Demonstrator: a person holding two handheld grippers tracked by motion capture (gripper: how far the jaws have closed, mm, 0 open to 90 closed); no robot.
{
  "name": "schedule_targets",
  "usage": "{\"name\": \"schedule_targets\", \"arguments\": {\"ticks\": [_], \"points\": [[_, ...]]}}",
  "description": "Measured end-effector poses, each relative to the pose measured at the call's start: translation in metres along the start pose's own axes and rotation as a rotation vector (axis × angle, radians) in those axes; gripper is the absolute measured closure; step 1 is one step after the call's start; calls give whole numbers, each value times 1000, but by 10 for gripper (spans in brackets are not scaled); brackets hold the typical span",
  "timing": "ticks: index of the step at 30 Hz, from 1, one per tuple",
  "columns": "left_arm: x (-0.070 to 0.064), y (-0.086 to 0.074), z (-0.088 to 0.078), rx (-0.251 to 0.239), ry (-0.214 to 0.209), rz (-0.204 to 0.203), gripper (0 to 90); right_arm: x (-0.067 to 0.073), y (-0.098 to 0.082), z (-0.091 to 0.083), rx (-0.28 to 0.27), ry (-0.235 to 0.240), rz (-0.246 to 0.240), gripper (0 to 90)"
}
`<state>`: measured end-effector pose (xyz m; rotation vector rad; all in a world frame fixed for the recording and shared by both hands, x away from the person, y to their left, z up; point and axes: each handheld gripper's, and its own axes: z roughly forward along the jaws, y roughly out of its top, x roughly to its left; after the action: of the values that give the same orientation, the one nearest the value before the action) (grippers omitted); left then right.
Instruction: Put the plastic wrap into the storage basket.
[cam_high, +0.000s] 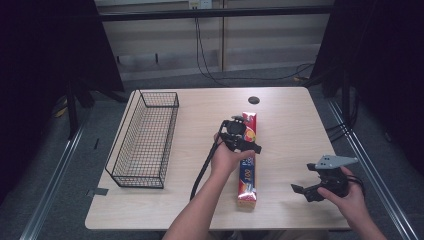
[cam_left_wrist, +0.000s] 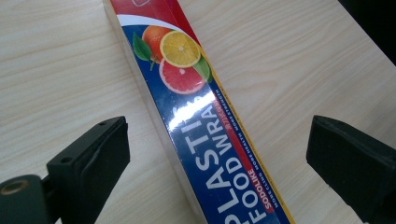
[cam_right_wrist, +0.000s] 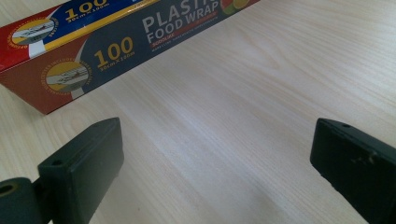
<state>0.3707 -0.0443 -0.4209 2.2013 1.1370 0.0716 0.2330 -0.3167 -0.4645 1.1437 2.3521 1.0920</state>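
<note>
Straddling the box of plastic food wrap (cam_left_wrist: 205, 135), the left gripper (cam_left_wrist: 217, 158) has its fingers (cam_left_wrist: 91, 161) wide apart, one on each side of the box, and neither pad touches it; nothing is held. The box runs lengthwise between them, so its long axis crosses the line from finger to finger, and a squeeze would likely catch it across its narrow width. From the high view, the left gripper (cam_high: 239, 137) hangs over the far half of the box (cam_high: 248, 172), which lies flat on the table (cam_high: 290, 115) with one end towards the person and the other pointing away. The left hand is plainly the nearer one. The right gripper (cam_high: 312, 190) sits well apart, off to the right near the table's front edge, its fingers (cam_right_wrist: 81, 163) also spread wide over bare wood and empty. The box is long and slim, glossy dark blue with red ends, white lettering, a yellow "100" and pictures of cut citrus fruit. A black wire basket (cam_high: 145, 137) stands on the left side of the table.
</note>
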Motion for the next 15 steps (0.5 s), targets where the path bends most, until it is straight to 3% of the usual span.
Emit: {"name": "schedule_targets", "arguments": {"ticks": [1, 15], "points": [[-1, 0, 1, -12, 2, -18, 70, 0, 0, 0, 1, 1, 1, 25], [-9, 6, 11, 26, 25, -13, 92, 0, 0, 0, 2, 1, 3, 25]]}}
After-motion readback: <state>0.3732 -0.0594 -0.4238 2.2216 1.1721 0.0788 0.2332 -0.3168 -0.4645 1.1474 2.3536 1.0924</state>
